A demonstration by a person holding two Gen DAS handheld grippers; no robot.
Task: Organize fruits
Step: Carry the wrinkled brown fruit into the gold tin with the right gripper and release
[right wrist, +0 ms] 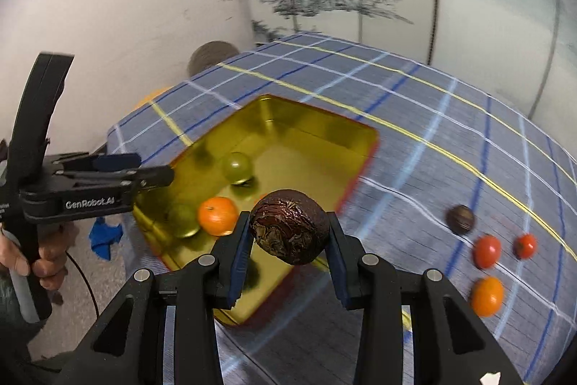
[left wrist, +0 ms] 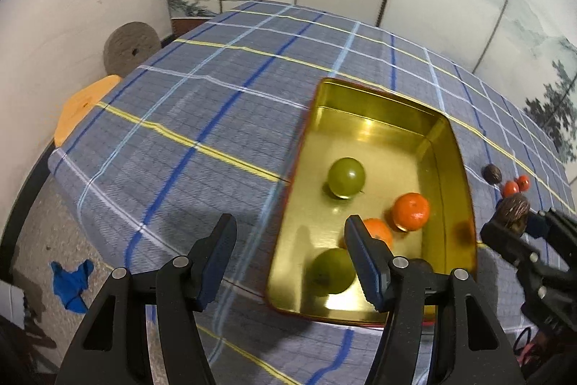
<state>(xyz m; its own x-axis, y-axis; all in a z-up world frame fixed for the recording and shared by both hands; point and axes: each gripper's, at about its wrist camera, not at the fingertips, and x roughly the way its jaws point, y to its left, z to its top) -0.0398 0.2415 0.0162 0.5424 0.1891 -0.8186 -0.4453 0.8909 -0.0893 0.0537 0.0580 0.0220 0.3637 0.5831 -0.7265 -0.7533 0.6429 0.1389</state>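
From the left wrist camera, the left gripper [left wrist: 290,230] fills the bottom of the frame with its fingers spread wide and nothing between them. Its right finger crosses the near end of a gold tin [left wrist: 450,147] lying on the checked tablecloth [left wrist: 180,118]. Inside the tin sit two green fruits [left wrist: 346,176] and two oranges [left wrist: 412,210] (one orange partly hidden behind the finger). At the right edge the right gripper [left wrist: 512,222] clasps a dark wrinkled fruit [left wrist: 514,209], with two small red fruits [left wrist: 510,188] just beyond it.

From the right wrist camera, the right gripper [right wrist: 290,233] is clamped on the dark wrinkled fruit [right wrist: 290,226], centre frame, above the tin's [right wrist: 324,125] near right edge. The left gripper [right wrist: 144,174] enters from the left, over the tin's left rim. Lower right on the cloth [right wrist: 414,139] lie a small brown fruit [right wrist: 460,219], two red fruits [right wrist: 487,250] and an orange [right wrist: 487,295].
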